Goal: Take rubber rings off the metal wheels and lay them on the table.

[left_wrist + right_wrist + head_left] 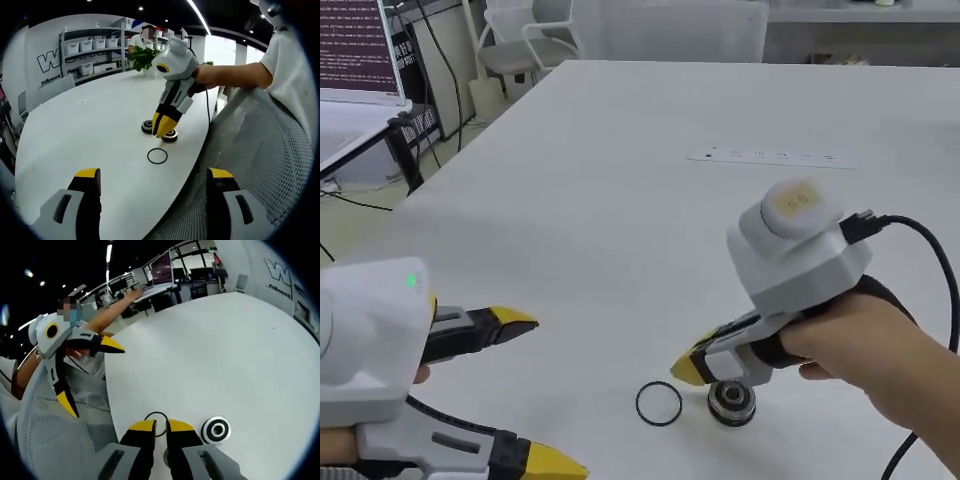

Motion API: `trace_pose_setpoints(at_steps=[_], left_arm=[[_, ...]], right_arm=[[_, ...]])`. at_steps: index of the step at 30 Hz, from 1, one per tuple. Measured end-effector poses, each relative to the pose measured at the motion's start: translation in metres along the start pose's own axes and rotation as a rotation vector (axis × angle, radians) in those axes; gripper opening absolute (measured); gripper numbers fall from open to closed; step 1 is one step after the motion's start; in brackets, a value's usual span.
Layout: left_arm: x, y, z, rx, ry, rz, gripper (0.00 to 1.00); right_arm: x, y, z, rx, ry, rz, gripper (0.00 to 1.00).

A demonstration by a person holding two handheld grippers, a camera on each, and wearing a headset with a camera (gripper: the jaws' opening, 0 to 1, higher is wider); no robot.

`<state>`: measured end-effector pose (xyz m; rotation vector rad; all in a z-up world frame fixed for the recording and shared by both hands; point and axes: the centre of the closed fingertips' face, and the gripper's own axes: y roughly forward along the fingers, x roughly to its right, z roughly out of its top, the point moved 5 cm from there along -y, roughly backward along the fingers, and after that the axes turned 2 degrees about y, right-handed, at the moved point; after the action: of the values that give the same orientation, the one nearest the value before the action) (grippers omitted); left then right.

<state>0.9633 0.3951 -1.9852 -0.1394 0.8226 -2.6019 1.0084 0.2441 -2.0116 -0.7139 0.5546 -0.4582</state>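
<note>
Hovering left hand-held gripper [153, 174] agape | right hand-held gripper [161, 426] closed | ring [157, 156] near table [100, 115] edge

R tongs [161, 426] cover near arc of rubber ring [156, 413] & most of one metal wheel [165, 456]; any grip indeterminate. L tongs [560, 395] cropped at head-view bottom edge.

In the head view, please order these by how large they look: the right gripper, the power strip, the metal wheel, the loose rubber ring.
1. right gripper
2. power strip, though it lies farther away
3. metal wheel and rubber ring: they look alike
</note>
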Motion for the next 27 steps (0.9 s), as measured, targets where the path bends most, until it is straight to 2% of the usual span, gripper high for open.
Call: trace_pose_setpoints(at_steps=[10, 13, 17, 27], left_arm=[[0.001, 0.000, 0.000, 0.002, -0.002, -0.008, 0.85], [0.002, 0.001, 0.000, 0.000, -0.001, -0.014, 0.85], [0.003, 0.001, 0.000, 0.002, -0.002, -0.022, 0.85], [0.005, 0.002, -0.002, -0.010, 0.007, -0.039, 0.85]], right_arm=[[-0.007, -0.013, 0.013, 0.052, -0.032, 0.009, 0.06], [-0.006, -0.023, 0.019, 0.072, -0.065, -0.018, 0.07], [-0.008, -0.037, 0.025, 0.107, -0.078, -0.025, 0.07], [-0.003, -0.069, 0.027, 0.180, -0.104, -0.053, 0.09]])
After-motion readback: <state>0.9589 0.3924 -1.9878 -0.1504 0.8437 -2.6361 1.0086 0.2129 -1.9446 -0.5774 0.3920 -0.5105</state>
